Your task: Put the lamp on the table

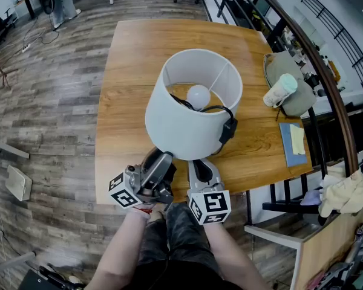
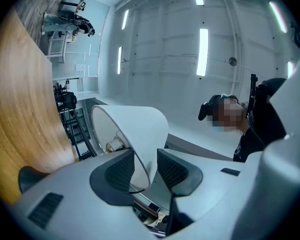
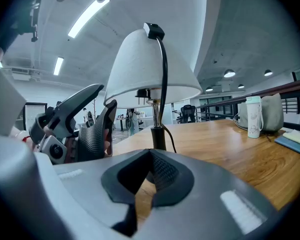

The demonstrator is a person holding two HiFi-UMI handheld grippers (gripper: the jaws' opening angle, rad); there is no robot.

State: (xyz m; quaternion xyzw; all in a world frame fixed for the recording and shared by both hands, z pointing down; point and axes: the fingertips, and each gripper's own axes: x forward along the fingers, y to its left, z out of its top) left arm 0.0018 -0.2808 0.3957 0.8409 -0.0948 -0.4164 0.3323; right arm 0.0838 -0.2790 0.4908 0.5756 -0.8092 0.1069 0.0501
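Two sets of jaws stand differently. The left gripper [image 2: 146,165] has its pads spread wide, and the lower rim of the lampshade [image 2: 135,124] sits loose in the gap, not squeezed. The right gripper [image 3: 151,170] has its pads clenched together on nothing, their tips short of the lamp's black stem [image 3: 158,134]. The left gripper tilts upward under the shade, while the right lies about level, aimed at the stem. Both forearms reach in from the table's near edge.

The lamp [image 1: 187,125] stands upright on the wooden table [image 1: 139,47], close to the middle of that near edge. Its foot is hidden, by the shade in the head view and by the jaws in the right gripper view. A black cord [image 1: 221,109] loops over the shade's rim, near the bulb [image 1: 198,95]. Towards the table's right edge lie a pale cup [image 1: 281,90] and a grey bag [image 1: 299,101].
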